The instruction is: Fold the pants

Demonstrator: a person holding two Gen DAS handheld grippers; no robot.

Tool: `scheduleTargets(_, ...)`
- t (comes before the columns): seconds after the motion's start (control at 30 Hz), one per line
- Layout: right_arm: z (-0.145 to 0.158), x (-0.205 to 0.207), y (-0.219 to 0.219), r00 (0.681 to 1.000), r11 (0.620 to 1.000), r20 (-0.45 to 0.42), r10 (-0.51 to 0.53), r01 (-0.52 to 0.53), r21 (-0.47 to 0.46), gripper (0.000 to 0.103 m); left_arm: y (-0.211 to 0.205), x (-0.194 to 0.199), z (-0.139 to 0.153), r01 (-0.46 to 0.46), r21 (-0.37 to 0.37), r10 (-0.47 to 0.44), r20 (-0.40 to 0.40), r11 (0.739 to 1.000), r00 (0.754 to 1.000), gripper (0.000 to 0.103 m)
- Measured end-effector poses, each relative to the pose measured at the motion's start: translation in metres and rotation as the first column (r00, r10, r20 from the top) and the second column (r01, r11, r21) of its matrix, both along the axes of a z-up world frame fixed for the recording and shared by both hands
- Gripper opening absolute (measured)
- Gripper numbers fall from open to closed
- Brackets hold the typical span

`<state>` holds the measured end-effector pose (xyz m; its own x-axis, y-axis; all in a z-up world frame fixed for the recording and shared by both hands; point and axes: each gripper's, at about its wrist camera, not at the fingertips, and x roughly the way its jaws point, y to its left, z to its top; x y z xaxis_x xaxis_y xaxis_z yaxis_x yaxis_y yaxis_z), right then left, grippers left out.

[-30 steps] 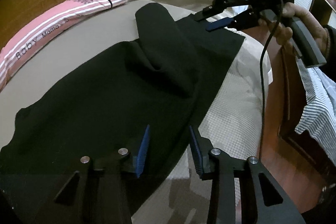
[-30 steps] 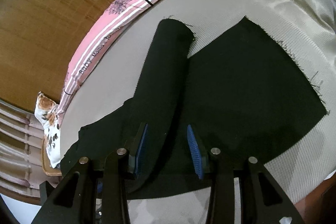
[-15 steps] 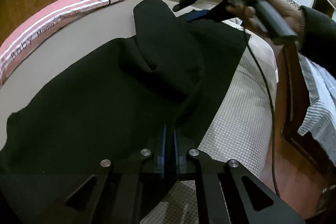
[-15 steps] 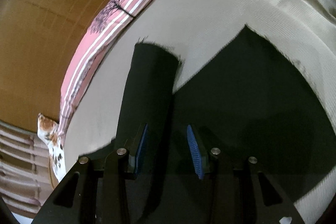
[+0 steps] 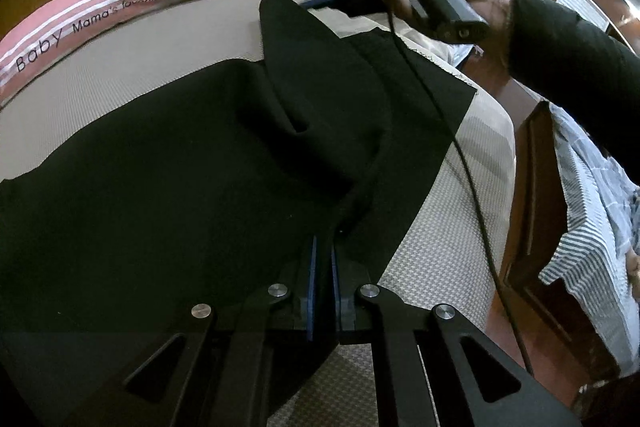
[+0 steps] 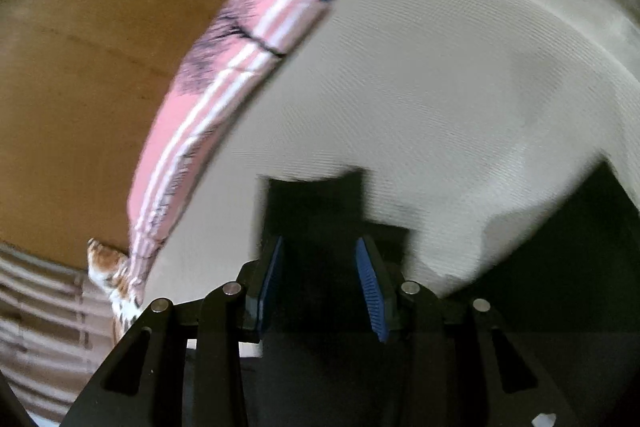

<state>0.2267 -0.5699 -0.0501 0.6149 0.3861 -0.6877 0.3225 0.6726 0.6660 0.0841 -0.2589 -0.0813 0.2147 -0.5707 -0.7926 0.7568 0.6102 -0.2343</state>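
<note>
While the left gripper (image 5: 322, 267) is pinching the black pants (image 5: 160, 187) low down, the half-open, empty right gripper (image 6: 320, 267) is sitting over the leg end (image 6: 316, 203) at mid-frame.

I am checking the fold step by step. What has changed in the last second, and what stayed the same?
The left gripper closed on the near edge of the pants. The right gripper moved out along the leg to its far end, jaws apart and empty. The pants stayed spread on the bed, with the pink pillow unmoved.
</note>
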Motion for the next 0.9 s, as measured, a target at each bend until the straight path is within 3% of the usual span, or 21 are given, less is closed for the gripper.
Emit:
scheduleTargets(0.2,0.013,0.003,0.009,0.999,0.998,0.025,0.031,-0.03,-0.05,0.036,0.002,0.0,-0.002,-0.004,-0.013,0.004,-0.008,1.0,1.0,0.007)
scheduleTargets(0.57,-0.017,-0.027,-0.03,0.997,0.998,-0.057,-0.049,0.046,-0.044,0.035,0.005,0.003,-0.003,-0.014,-0.026,0.014,-0.02,1.0,1.0,0.007)
scheduleTargets(0.7,-0.026,-0.022,-0.02,0.998,0.997,-0.057,-0.028,0.024,-0.074,0.022,0.005,0.003,-0.003,-0.014,-0.027,0.014,-0.021,1.0,1.0,0.007)
scheduleTargets(0.8,-0.028,-0.017,-0.019,0.997,0.996,-0.074,-0.031,0.024,-0.091,0.006,0.005,0.004,-0.003,-0.019,-0.027,0.018,-0.026,0.999,0.999,0.007)
scheduleTargets(0.9,-0.022,-0.02,-0.02,0.997,0.993,-0.061,-0.042,0.035,-0.111,0.004,0.005,0.004,-0.003,-0.023,-0.021,0.022,-0.024,1.0,0.999,0.007)
